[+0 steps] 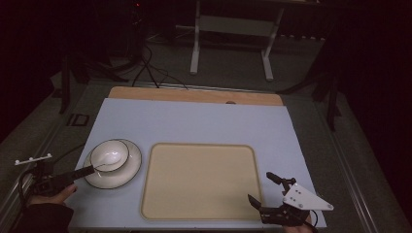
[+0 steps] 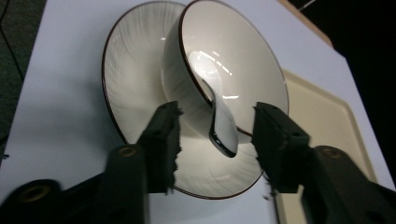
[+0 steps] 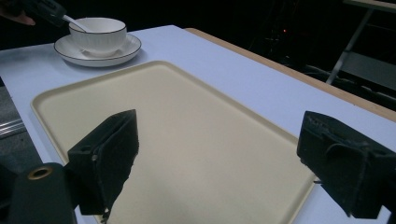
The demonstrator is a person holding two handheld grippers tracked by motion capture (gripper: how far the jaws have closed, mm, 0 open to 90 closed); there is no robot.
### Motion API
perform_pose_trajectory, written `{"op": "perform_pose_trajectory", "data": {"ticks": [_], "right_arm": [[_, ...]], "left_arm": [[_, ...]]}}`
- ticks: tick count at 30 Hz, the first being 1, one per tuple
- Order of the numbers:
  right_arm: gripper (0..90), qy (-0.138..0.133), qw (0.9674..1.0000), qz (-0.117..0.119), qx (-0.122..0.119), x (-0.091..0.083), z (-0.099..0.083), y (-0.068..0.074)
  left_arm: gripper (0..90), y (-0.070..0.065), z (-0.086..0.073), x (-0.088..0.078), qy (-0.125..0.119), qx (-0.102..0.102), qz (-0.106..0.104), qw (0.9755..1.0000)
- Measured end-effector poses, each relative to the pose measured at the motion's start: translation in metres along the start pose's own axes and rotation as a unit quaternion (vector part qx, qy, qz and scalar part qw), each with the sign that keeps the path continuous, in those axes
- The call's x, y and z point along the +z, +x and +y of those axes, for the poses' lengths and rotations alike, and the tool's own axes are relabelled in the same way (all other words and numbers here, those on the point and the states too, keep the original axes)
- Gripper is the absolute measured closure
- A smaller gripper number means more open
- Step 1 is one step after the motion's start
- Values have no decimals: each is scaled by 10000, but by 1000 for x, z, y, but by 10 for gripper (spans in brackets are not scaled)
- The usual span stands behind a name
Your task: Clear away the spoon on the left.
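A white bowl (image 1: 109,154) with a dark rim stands on a matching saucer (image 1: 127,170) at the table's left. A white spoon (image 2: 222,126) lies in the bowl, its handle sticking out over the rim toward me. My left gripper (image 2: 217,135) has one jaw on each side of that handle's end, with a gap showing on both sides, so it is open. My right gripper (image 1: 260,187) hovers wide open over the near right corner of the beige tray (image 1: 199,179), with nothing between its jaws (image 3: 219,158). In the right gripper view, the bowl (image 3: 98,32) stands far off at the upper left.
The beige tray (image 3: 187,121) lies bare in the middle of the pale blue table top (image 1: 194,121). A wooden strip (image 1: 194,94) runs along the table's far edge. Beyond it are a dark floor, cables and a white stand (image 1: 231,29).
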State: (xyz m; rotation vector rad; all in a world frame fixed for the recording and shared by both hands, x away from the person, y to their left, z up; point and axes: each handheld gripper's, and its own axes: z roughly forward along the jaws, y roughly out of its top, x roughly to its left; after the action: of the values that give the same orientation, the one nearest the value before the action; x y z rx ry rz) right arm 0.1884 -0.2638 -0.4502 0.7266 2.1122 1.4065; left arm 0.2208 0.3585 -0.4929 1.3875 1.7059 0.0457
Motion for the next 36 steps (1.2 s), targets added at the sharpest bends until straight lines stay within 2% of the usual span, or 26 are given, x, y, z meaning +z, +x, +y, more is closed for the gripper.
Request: {"op": "perform_pose_trajectory", "data": {"ticks": [3, 5, 8, 14, 18, 30, 36], "right_arm": [[128, 4, 10000, 3, 3, 0, 0, 0], [128, 8, 10000, 7, -3, 1, 0, 0], [128, 9, 10000, 2, -8, 1, 0, 0], [128, 13, 10000, 10, -28, 1, 0, 0], [128, 10, 10000, 17, -14, 1, 0, 0], [128, 24, 10000, 24, -22, 1, 0, 0], [128, 28, 10000, 24, -19, 1, 0, 0]], "left_arm": [[567, 0, 0, 4, 96, 32, 10, 9999], [607, 1, 1, 6, 85, -33, -55, 9999], [625, 2, 3, 7, 94, -38, -123, 9999], [721, 2, 4, 9, 156, -51, -169, 9997], [766, 2, 4, 8, 158, 30, -196, 9997], [841, -8, 6, 8, 237, 192, -50, 9995], [847, -11, 5, 8, 217, 262, 2, 9994]]}}
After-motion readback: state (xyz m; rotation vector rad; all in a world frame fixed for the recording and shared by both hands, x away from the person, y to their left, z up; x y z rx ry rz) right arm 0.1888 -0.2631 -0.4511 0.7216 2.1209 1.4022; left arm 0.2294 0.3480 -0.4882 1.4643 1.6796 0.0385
